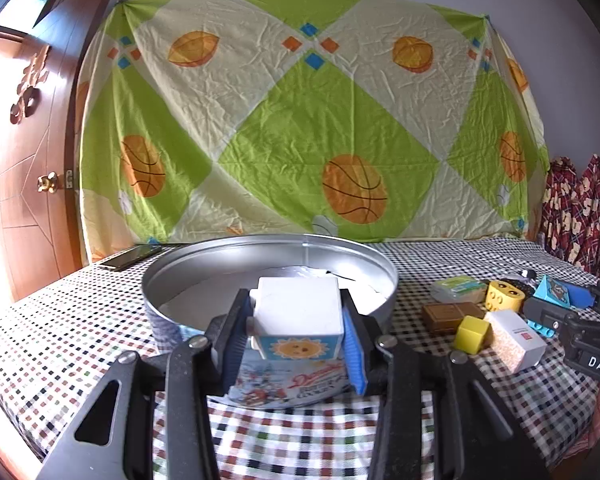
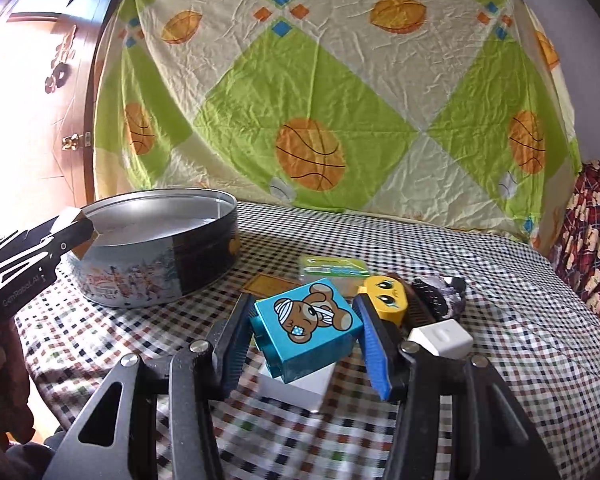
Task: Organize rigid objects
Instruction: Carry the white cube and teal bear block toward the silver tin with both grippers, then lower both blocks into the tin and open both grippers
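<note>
The left gripper (image 1: 298, 332) pinches a white block (image 1: 298, 312) between its two blue pads. The block has a sun face on its near side. It sits in the middle of the left wrist picture, low down, held up in front of a round tin (image 1: 268, 276). The tin is just behind the block and fills the middle of the frame. It is open and shiny inside. A dark phone (image 1: 130, 257) lies on the checked cloth (image 1: 60, 340) at the left, near the tin.

At the right of that picture is a small pile of things: a brown box (image 1: 448, 314), a yellow cube (image 1: 473, 334), a white box (image 1: 518, 338), a yellow round block (image 1: 504, 295) and a green pack (image 1: 458, 287). The right gripper (image 1: 576, 320) shows at the right edge, beside the pile.

In the right wrist picture, the right gripper (image 2: 306, 332) holds a blue block (image 2: 306, 330) with a bear on it. The block is tilted and sits in the lower middle of the frame. The left pad touches it. On the right side I cannot tell if the pad touches. Under the blue block is a white box (image 2: 296, 388) on the cloth. To the right are a yellow face block (image 2: 386, 298) and a white plug (image 2: 440, 338), with a dark thing behind them that I cannot make out. The tin (image 2: 156, 264) stands at the left, well apart from the blue block, and the left gripper (image 2: 82, 228) reaches to the tin's rim from the left edge.
</note>
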A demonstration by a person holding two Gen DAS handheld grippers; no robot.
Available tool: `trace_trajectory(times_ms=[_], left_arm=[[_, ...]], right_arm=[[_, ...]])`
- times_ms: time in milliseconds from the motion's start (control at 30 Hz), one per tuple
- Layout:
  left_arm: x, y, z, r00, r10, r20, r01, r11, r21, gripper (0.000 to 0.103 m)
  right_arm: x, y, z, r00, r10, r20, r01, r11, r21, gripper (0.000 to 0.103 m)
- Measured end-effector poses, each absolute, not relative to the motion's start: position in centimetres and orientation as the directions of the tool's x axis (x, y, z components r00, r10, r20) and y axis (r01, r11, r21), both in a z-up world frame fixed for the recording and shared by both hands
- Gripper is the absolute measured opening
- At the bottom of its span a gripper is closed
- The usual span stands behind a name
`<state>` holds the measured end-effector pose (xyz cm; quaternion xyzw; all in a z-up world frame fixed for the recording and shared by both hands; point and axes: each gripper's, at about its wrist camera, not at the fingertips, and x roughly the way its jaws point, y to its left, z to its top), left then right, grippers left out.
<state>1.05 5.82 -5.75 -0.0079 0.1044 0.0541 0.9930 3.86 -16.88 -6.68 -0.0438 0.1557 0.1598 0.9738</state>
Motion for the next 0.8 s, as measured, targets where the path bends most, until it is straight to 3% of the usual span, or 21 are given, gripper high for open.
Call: trace_trajectory(times_ms=[500, 800], left_arm=[[-0.1, 8.4, -6.1, 0.973, 0.187, -0.134, -0.188, 0.982, 0.004, 0.041], [0.2, 10.5, -6.4, 0.966, 0.219, -0.140, -0.225, 0.974, -0.033, 0.041]], right_arm=[[3.0, -13.5, -6.0, 0.886, 0.379, -0.265, -0.411, 0.909, -0.074, 0.053], [2.9, -12.5, -5.8, 0.882, 0.393, -0.261, -0.428, 0.899, -0.093, 0.053]])
